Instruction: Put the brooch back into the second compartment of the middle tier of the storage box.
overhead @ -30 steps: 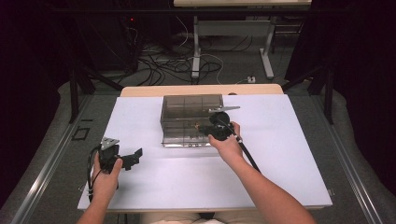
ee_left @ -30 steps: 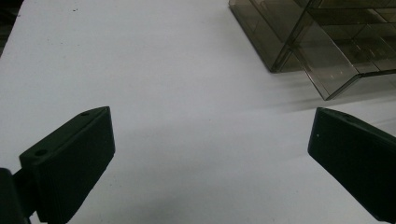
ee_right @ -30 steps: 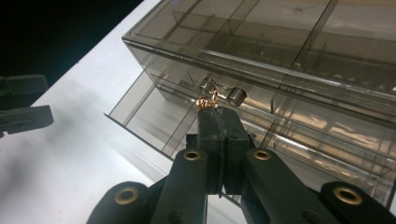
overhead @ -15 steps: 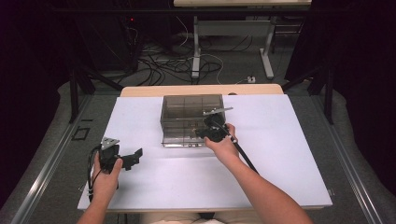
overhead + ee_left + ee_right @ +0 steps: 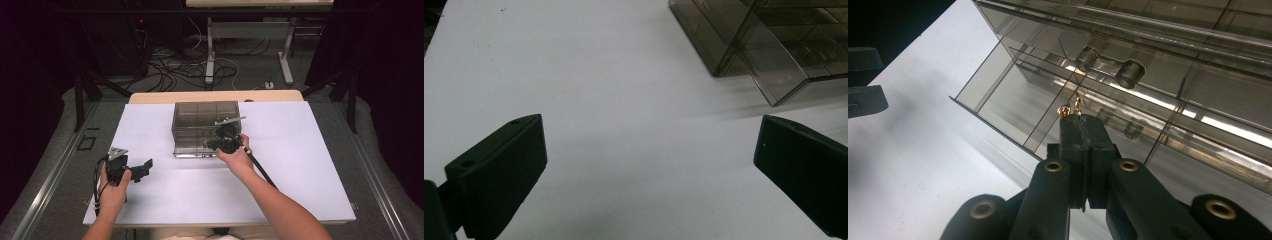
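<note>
The right gripper (image 5: pixel 1079 125), jaws closed, pinches a tiny gold piece (image 5: pixel 1070 108), probably light and slippery, at its base beside the clear drawer box (image 5: pixel 205 127), while the left gripper (image 5: pixel 649 165) rests wide open and empty over the bench (image 5: pixel 300 165).

Overhead light brightens the white table (image 5: pixel 310 165) while the far room lies in near darkness, glare streaks the smoky plastic organizer (image 5: pixel 1168 75), soft shadows pool beneath the out-of-focus near jaws, and the high view is slightly grainy.
</note>
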The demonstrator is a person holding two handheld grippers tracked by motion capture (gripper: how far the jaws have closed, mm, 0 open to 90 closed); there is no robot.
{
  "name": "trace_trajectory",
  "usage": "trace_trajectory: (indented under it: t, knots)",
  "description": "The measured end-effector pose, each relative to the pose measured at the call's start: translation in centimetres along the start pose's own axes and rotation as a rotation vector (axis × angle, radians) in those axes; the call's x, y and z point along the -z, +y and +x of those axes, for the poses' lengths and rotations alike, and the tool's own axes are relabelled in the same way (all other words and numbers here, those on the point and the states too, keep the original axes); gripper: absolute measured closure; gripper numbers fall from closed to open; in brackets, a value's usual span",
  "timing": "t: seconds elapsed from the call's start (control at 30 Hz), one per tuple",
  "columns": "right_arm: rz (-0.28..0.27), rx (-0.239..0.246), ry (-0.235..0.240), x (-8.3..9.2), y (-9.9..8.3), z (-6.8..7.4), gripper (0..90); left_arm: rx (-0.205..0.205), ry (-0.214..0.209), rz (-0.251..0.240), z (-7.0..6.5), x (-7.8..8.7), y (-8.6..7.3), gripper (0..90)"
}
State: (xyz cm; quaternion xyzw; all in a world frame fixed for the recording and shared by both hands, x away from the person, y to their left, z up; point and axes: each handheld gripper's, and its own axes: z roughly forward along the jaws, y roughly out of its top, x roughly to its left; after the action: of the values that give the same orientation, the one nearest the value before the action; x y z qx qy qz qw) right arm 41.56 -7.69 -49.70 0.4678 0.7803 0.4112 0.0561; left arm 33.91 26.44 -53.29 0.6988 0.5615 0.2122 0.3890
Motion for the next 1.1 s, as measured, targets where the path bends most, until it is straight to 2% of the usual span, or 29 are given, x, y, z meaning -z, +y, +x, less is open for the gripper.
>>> trace_trajectory:
  t: [0.7, 0.97, 1.1]
  knots:
    - [0.008, 0.016, 0.003, -0.51, -0.12, 0.53, 89.1, 0.003, -0.003, 0.0, 0.01, -0.05, 0.04, 0.7]
    - [-0.01, 0.018, 0.011, -0.2, -0.01, 0.58, 82.1, 0.005, 0.001, 0.002, 0.0, -0.06, 0.0, 0.7]
    - [-0.022, 0.024, 0.011, -0.02, 0.0, 0.67, 75.4, 0.001, 0.0, 0.005, 0.02, -0.15, 0.02, 0.7]
